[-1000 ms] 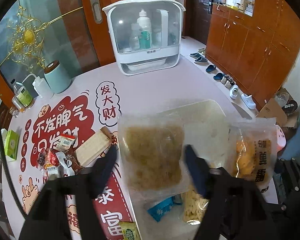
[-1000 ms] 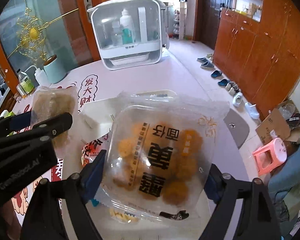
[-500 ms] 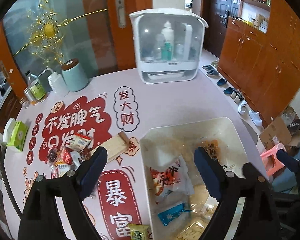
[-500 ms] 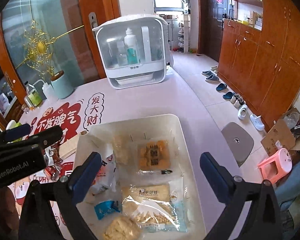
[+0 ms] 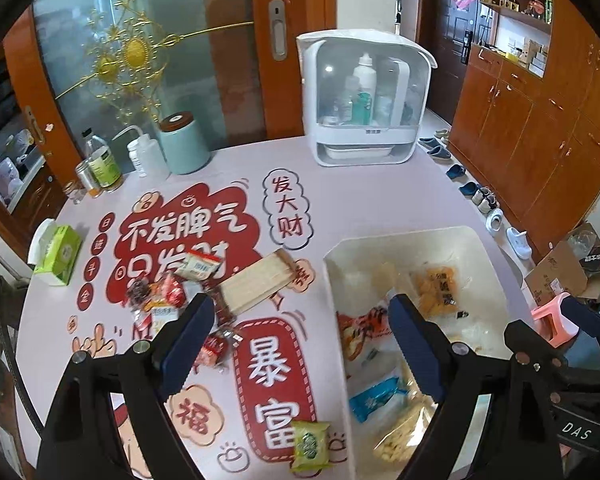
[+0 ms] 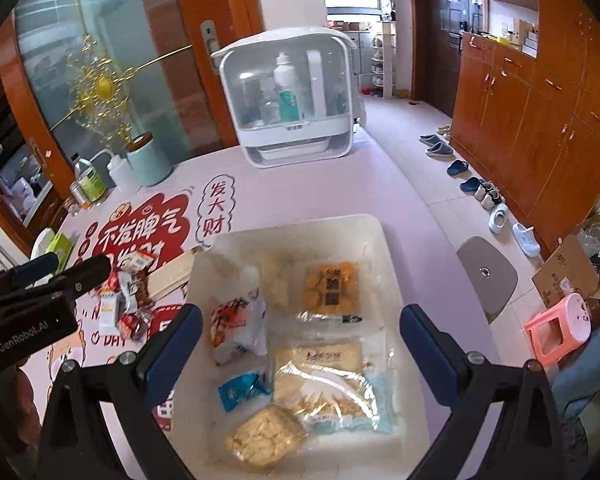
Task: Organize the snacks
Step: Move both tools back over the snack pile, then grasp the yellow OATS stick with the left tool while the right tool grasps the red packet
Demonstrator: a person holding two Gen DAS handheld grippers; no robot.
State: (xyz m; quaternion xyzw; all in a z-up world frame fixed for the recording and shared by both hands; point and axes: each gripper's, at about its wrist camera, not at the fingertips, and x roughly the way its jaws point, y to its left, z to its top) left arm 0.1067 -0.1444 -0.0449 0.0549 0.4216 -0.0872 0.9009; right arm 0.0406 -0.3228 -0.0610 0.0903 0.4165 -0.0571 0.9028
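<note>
Resting on the bench (image 6: 300,196), white bin (image 6: 380,240) holding an orange biscuit pack (image 6: 332,288), a red-and-white bag (image 6: 240,328), a small blue packet (image 6: 240,390) and clear bags of pale snacks (image 6: 328,396). Lying loose just left of it, wrapped sweets (image 5: 160,292), a wooden box (image 5: 256,280) and a green packet (image 5: 310,444). Hovering with fingers apart and empty, left gripper (image 5: 300,348) over the bin's left rim, right gripper (image 6: 300,344) over its contents.

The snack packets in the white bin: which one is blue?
The small blue packet near the bin's front left corner. The other packets there are clear, white or orange, holding yellow or orange snacks.
</note>
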